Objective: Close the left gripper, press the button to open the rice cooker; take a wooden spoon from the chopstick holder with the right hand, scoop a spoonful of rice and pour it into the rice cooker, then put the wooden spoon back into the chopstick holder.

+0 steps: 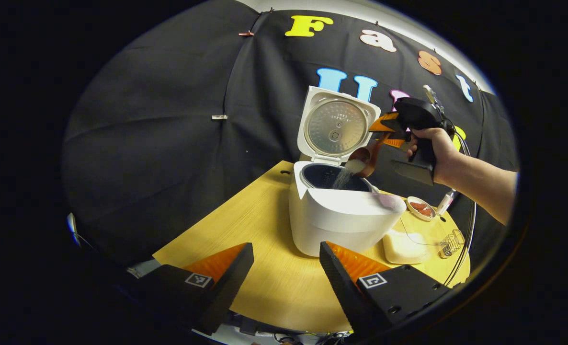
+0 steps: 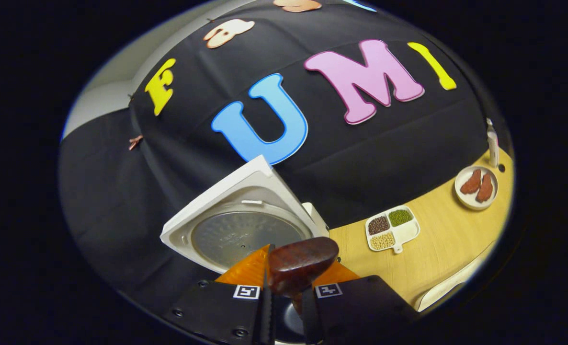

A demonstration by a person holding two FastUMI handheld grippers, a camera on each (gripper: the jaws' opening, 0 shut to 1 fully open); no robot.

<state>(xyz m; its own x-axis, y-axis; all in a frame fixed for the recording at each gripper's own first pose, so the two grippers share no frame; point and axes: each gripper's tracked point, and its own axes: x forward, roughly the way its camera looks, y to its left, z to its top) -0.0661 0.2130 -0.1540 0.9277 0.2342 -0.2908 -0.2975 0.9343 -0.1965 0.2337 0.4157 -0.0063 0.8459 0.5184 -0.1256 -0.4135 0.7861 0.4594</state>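
Step in hand: the pour. Landmark is the rice cooker [image 1: 334, 215], lid [image 1: 335, 124] up, sitting on the bench [image 1: 245, 225].

Left tongs [image 1: 286, 273]: low in front of the cooker, fingers apart, holding nothing, clear of the work.

Right tongs [image 1: 390, 132]: above and right of the cooker's open pot, clamped on the wooden spoon [image 1: 365, 160] handle. Spoon bowl is tipped over the pot rim, rice [image 1: 348, 173] streaming into the pot.

Next, my read: let the bowl empty, level the spoon, lift clear of the raised lid, carry it right to the chopstick holder. I can't pick out the holder for certain.

Right of the cooker on the bench: white rice box [image 1: 401, 247], wire rack [image 1: 451, 243], small dish [image 2: 476, 188] with red pieces, divided bean tray [image 2: 392, 228]. Obstacles: the lid just behind the spoon, and the clutter on the return path.
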